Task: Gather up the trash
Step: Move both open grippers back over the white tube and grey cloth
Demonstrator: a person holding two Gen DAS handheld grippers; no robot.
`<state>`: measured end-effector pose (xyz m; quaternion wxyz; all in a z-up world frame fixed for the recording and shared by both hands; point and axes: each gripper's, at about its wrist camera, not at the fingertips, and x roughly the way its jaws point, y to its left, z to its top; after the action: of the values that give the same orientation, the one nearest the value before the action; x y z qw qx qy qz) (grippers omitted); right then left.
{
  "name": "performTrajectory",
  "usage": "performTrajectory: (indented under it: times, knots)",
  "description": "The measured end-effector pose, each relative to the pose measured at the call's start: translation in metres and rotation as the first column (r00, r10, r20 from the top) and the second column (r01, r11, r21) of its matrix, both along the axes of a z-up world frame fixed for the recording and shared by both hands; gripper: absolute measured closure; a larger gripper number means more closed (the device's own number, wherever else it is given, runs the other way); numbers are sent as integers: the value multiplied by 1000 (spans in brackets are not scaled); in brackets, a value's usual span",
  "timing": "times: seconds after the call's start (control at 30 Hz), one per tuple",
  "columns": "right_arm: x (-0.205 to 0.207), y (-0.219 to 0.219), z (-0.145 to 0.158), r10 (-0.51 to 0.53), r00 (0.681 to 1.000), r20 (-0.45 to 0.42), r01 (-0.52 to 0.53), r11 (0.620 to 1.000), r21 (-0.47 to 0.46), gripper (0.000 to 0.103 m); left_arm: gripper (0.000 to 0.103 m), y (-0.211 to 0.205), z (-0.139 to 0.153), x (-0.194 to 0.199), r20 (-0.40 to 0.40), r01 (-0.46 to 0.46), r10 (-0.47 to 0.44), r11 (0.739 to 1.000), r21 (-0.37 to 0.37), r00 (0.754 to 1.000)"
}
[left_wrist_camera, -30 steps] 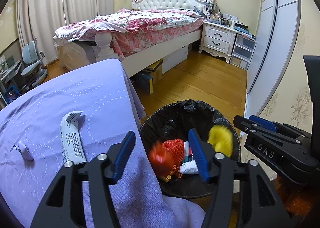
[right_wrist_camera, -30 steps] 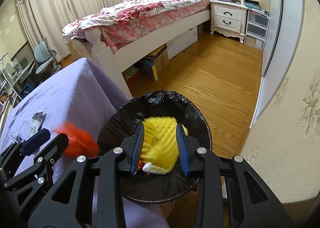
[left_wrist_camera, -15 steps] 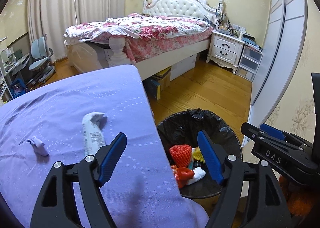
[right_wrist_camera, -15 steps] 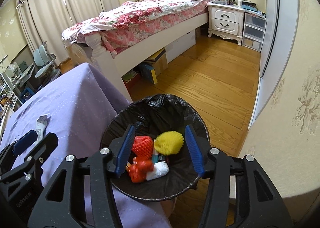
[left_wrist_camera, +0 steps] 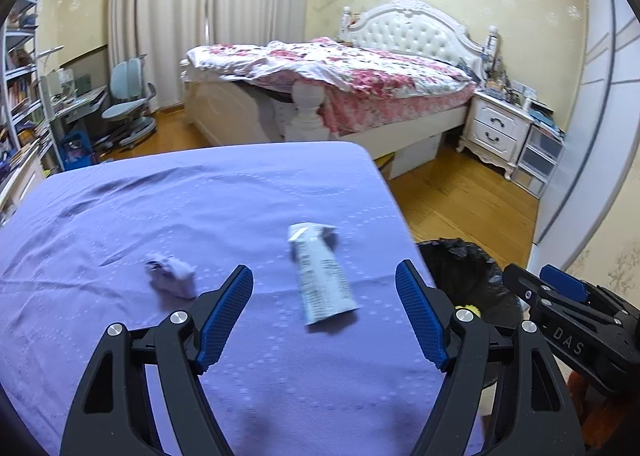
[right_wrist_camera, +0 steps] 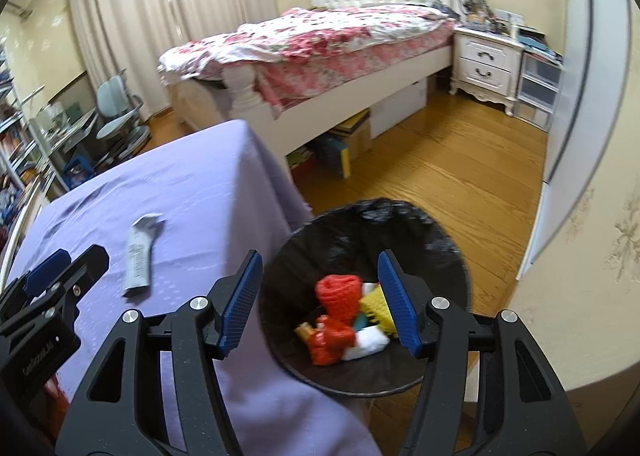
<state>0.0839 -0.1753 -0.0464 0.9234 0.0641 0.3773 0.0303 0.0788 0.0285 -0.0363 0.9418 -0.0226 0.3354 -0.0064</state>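
Note:
A flattened white wrapper (left_wrist_camera: 322,280) with printed text lies on the purple tablecloth (left_wrist_camera: 200,195). A small crumpled scrap (left_wrist_camera: 172,276) sits to its left. My left gripper (left_wrist_camera: 324,266) hovers open over the cloth just short of the wrapper, with nothing between its pads. Beside the table stands the black-lined bin (right_wrist_camera: 400,215), which holds a red foam net (right_wrist_camera: 338,296), a yellow foam net (right_wrist_camera: 376,306) and a white scrap (right_wrist_camera: 368,344). Above the bin, my right gripper (right_wrist_camera: 319,254) has its jaws opening and holds nothing. The wrapper (right_wrist_camera: 140,256) also shows in the right wrist view.
The table's right edge drops off next to the bin (left_wrist_camera: 460,260). Beyond lie a wooden floor (right_wrist_camera: 440,159), a bed (left_wrist_camera: 340,75) with boxes (right_wrist_camera: 344,143) under it, a white nightstand (left_wrist_camera: 496,127), a sliding wardrobe door at right and a desk chair (left_wrist_camera: 128,95) at left.
The right gripper let go of the yellow net, which now lies in the bin with the red one. Both jaws widened. The left gripper swung from the bin to over the table.

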Motion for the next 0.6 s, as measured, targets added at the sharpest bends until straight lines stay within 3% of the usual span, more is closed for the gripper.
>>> performTrajectory:
  times: [0.3, 0.6]
  knots:
    - [3, 62, -4, 124, 992, -25, -124, 992, -13, 44, 29, 53, -12, 3, -33, -128, 128, 992, 3, 991]
    - [13, 110, -8, 194, 980, -39, -195, 980, -24, 44, 27, 82, -22, 19, -71, -189, 190, 982, 24, 979]
